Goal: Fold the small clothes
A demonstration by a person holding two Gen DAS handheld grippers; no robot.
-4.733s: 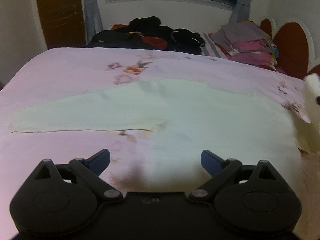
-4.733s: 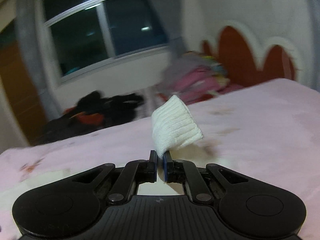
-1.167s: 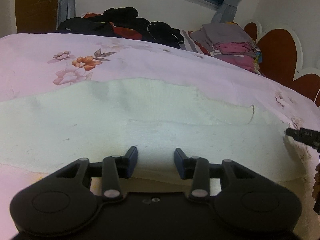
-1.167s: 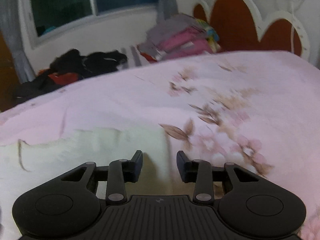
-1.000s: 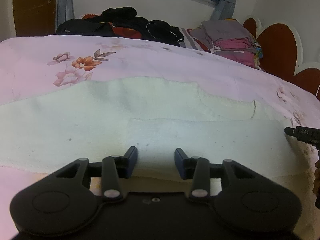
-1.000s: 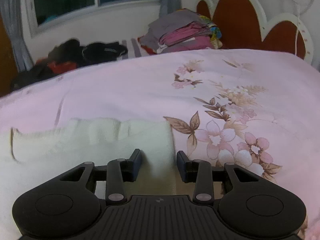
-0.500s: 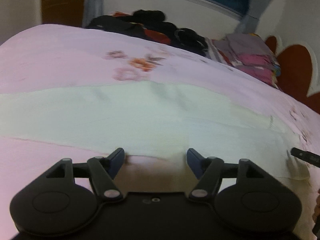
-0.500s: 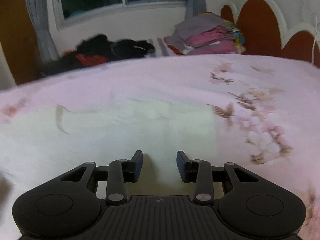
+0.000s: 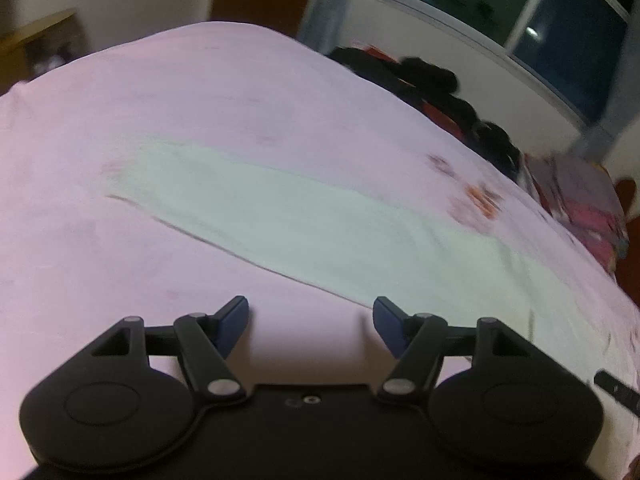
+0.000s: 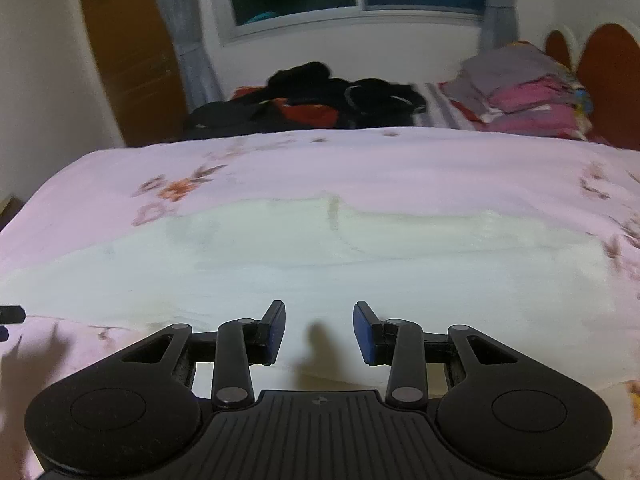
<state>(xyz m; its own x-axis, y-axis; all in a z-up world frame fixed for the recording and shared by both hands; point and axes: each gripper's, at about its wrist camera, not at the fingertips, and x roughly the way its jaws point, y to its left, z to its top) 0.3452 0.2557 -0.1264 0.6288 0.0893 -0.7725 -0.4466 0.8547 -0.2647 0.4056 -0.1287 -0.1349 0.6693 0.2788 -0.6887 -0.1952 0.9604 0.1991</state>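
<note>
Across the middle of both frames, the pink floral bed (image 10: 400, 160) is carrying the task's thing, a long pale knit garment (image 10: 320, 264) lying flat, running from the left edge to the right edge of the right wrist view and slanting from centre left to lower right in the left wrist view. At the top of the right wrist frame a dark clothes heap (image 10: 312, 100) and a folded pink and grey stack (image 10: 524, 96) are sitting well apart from it. Low in each frame, the left gripper (image 9: 310, 322) is hanging with its jaws spread after just opening, only bedsheet between them, while the right gripper (image 10: 319, 330) is hovering over the garment's near edge, jaws parted and pinching nothing. Judging from this, the left jaws are risking a bite of sheet rather than knit, and the blur suggests a hurried grab could rumple the flat layers or leave a crooked fold.
</note>
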